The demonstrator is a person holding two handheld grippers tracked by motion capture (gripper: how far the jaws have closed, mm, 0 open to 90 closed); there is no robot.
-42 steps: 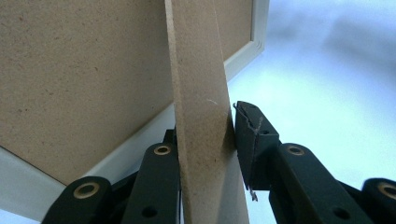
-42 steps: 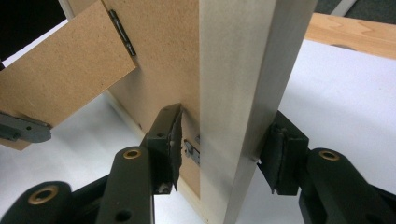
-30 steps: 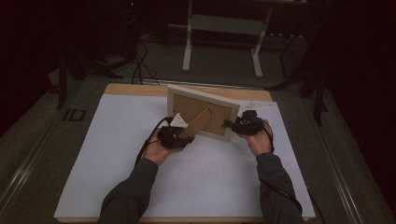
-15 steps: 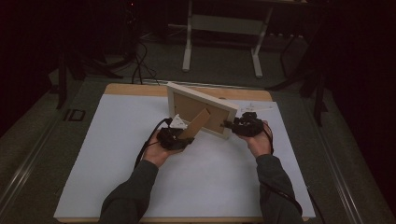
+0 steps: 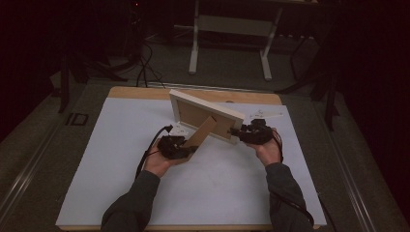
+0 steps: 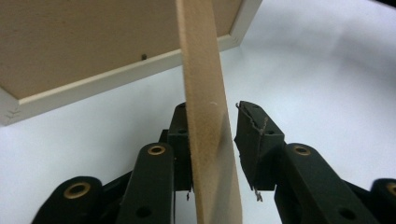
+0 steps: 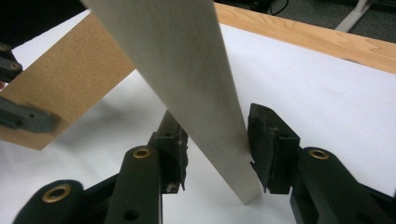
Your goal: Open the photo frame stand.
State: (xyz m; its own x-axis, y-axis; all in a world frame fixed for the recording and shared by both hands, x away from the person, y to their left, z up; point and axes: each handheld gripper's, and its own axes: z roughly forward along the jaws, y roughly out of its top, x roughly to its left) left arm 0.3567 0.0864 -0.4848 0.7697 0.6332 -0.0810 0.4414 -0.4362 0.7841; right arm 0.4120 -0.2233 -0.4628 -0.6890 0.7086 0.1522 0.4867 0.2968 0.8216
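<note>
High view: both grippers (forearms converging) flank tilted frame (image 5: 205, 116).

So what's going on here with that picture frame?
A person is standing a picture frame up on a white-covered table, back side toward them. The left tongs have the frame's fold-out stand between the jaws, one pad against it. The right tongs straddle the frame's right edge.

Both claws hold the tilted picture frame (image 5: 205, 115).
</note>
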